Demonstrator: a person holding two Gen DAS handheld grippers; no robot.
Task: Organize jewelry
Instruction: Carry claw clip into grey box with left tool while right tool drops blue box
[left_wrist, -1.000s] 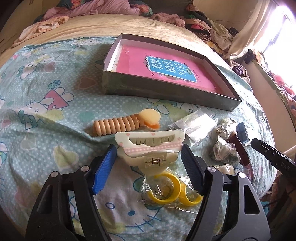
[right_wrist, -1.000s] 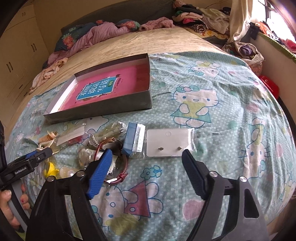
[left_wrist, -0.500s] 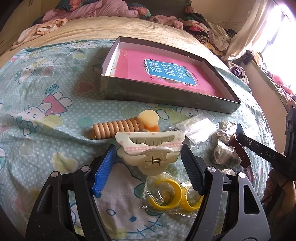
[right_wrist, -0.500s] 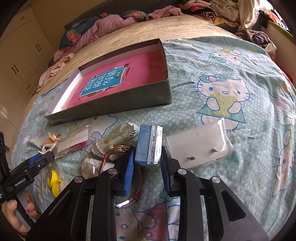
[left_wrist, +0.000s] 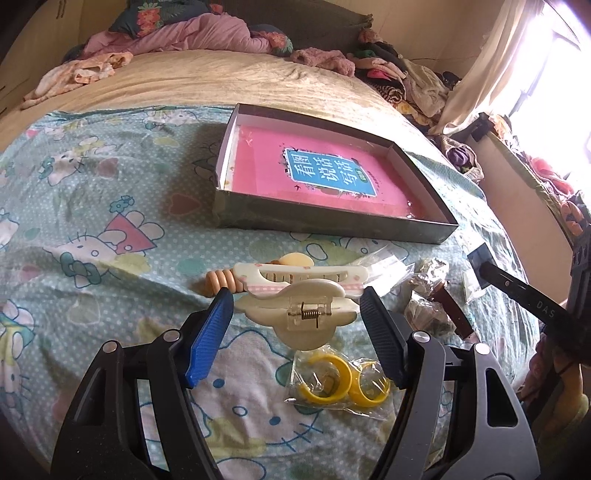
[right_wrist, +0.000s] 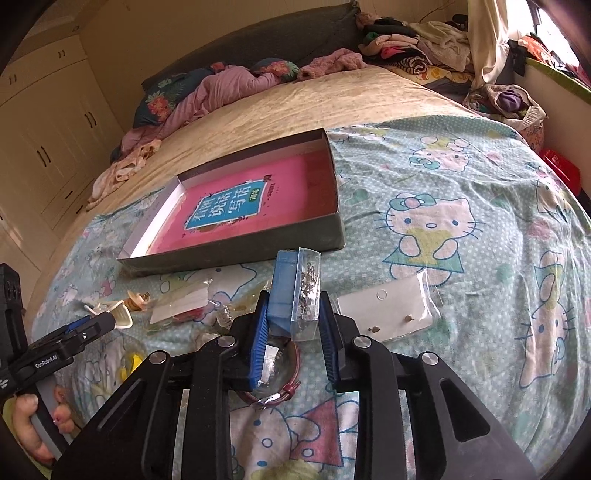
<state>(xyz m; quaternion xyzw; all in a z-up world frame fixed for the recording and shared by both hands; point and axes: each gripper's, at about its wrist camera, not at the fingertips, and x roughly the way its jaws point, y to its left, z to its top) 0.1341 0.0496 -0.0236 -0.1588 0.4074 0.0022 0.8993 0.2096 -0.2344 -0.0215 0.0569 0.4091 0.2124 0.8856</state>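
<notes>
The right gripper (right_wrist: 294, 325) clamps a blue jewelry box (right_wrist: 293, 293) above the bedspread (right_wrist: 461, 177).
</notes>
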